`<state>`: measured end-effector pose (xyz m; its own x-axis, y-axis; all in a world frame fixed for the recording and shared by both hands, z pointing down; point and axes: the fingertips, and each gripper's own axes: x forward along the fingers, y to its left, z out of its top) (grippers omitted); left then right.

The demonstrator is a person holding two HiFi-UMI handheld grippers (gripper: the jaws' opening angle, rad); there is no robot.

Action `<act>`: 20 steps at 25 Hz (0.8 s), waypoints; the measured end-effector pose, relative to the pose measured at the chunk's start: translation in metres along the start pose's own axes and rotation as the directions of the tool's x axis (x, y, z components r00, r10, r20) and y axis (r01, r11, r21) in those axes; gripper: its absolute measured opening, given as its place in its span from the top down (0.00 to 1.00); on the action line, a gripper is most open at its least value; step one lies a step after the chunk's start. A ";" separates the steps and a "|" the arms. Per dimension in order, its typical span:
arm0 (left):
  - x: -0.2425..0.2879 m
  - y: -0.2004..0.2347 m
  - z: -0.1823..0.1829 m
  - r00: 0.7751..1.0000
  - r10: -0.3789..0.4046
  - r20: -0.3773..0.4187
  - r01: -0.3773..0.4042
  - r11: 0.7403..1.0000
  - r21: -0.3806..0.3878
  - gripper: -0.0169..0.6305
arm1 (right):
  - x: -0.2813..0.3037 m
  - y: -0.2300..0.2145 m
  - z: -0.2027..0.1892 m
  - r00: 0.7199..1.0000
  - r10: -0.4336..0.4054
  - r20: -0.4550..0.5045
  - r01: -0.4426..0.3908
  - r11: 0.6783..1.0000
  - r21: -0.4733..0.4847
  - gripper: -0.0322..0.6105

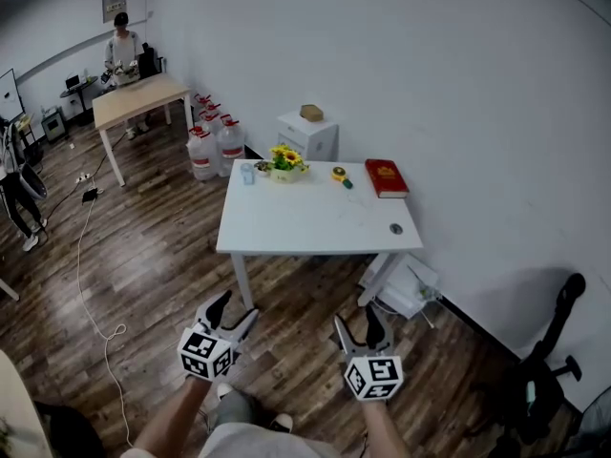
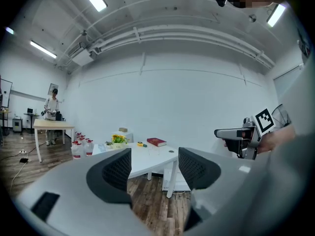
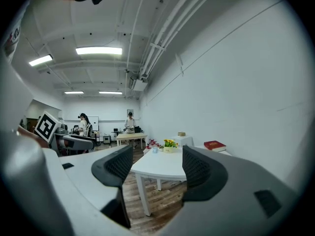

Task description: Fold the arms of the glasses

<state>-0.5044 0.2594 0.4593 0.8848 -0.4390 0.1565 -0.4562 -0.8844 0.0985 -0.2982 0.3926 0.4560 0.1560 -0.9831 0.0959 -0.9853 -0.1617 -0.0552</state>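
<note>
1. Standing back from the table [image 1: 305, 222], the person holds both grippers low at 6 o'clock in the head view. They are well apart from the table and point toward 12.
2. The left gripper [image 1: 239, 305] has its jaws spread wide with nothing between them. Its own view shows only floor and the far table through the gap [image 2: 155, 168].
3. The right gripper [image 1: 355, 320] is the same: jaws wide apart and empty, with only the table leg and floor beyond the gap [image 3: 157, 168].
4. I cannot pick out the glasses for sure.
   - The table carries flowers [image 1: 285, 161] and a cup [image 1: 247, 173] toward its 11 o'clock corner.
   - A tape [image 1: 339, 173] lies near 12 and a book [image 1: 386, 177] at 1.
   - A small dark disc [image 1: 395, 228] sits near the 4 o'clock edge.
   - A tiny dark shape just at 9 o'clock of the flowers may be the glasses, but it is too small to tell.
5. Glasses are likely light, thin and fragile.
   - The lenses are slippery and scratch easily.
   - The arms flex along their length and swing freely only inward at the hinges.
   - On a smooth top the frame probably skates away under a one-sided push.
6. The best hold is probably a gentle pinch with one gripper on the front frame, at the bridge or beside a hinge and off the lenses.
7. The other gripper can then sweep an arm inward near its hinge end, not at the springy tip. One arm should fold fully before the second.
8. The main risks are squeezing too hard, twisting a hinge sideways, or tipping the frame.
</note>
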 end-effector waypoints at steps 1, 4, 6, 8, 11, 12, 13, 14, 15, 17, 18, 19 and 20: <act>0.001 -0.005 -0.003 1.000 -0.001 -0.006 0.001 1.000 -0.001 0.54 | -0.005 -0.006 -0.003 1.000 -0.007 -0.007 0.007 1.000 0.003 0.48; 0.012 -0.015 -0.006 1.000 -0.016 -0.014 0.016 1.000 0.000 0.54 | -0.012 -0.024 -0.002 1.000 -0.023 0.003 0.023 1.000 0.018 0.48; 0.024 -0.020 -0.002 0.999 -0.031 -0.016 0.031 1.000 -0.001 0.54 | -0.012 -0.035 0.003 0.999 -0.029 0.016 0.029 0.999 0.023 0.48; 0.036 -0.028 0.002 0.999 -0.048 -0.021 0.048 0.999 0.001 0.54 | -0.015 -0.044 0.003 0.999 -0.037 0.007 0.036 0.999 0.030 0.49; 0.057 -0.034 0.007 0.997 -0.072 -0.017 0.073 0.997 0.020 0.54 | -0.008 -0.054 0.001 0.999 -0.037 -0.003 0.037 0.999 0.034 0.49; 0.066 -0.033 0.009 0.997 -0.076 -0.013 0.077 0.997 0.024 0.54 | -0.002 -0.058 0.000 0.999 -0.033 -0.002 0.033 0.999 0.031 0.49; 0.075 -0.032 0.009 0.997 -0.079 -0.010 0.080 0.997 0.024 0.54 | 0.004 -0.063 0.001 1.000 -0.030 0.001 0.030 0.999 0.030 0.49; 0.085 -0.031 0.009 0.997 -0.082 -0.008 0.083 0.996 0.021 0.54 | 0.010 -0.069 0.003 1.000 -0.029 0.003 0.029 0.999 0.029 0.49; 0.096 -0.030 0.009 0.996 -0.085 -0.008 0.085 0.996 0.015 0.54 | 0.015 -0.076 0.004 1.000 -0.031 0.003 0.031 0.999 0.028 0.49; 0.118 -0.025 0.008 0.996 -0.088 -0.006 0.088 0.996 0.001 0.54 | 0.028 -0.090 0.005 0.999 -0.035 -0.003 0.035 0.999 0.022 0.49; 0.130 -0.022 0.009 0.996 -0.087 -0.002 0.087 0.996 -0.008 0.54 | 0.036 -0.096 0.006 0.999 -0.033 -0.004 0.033 0.999 0.019 0.49; 0.141 -0.019 0.009 0.996 -0.085 0.003 0.085 0.996 -0.017 0.54 | 0.045 -0.103 0.007 1.000 -0.028 -0.005 0.029 0.999 0.015 0.49; 0.154 -0.016 0.009 0.996 -0.085 0.005 0.085 0.996 -0.025 0.54 | 0.054 -0.110 0.008 1.000 -0.024 -0.007 0.025 1.000 0.011 0.50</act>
<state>-0.3603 0.2045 0.4725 0.9207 -0.3633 0.1426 -0.3818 -0.9142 0.1362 -0.1805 0.3567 0.4596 0.1795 -0.9782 0.1043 -0.9803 -0.1867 -0.0638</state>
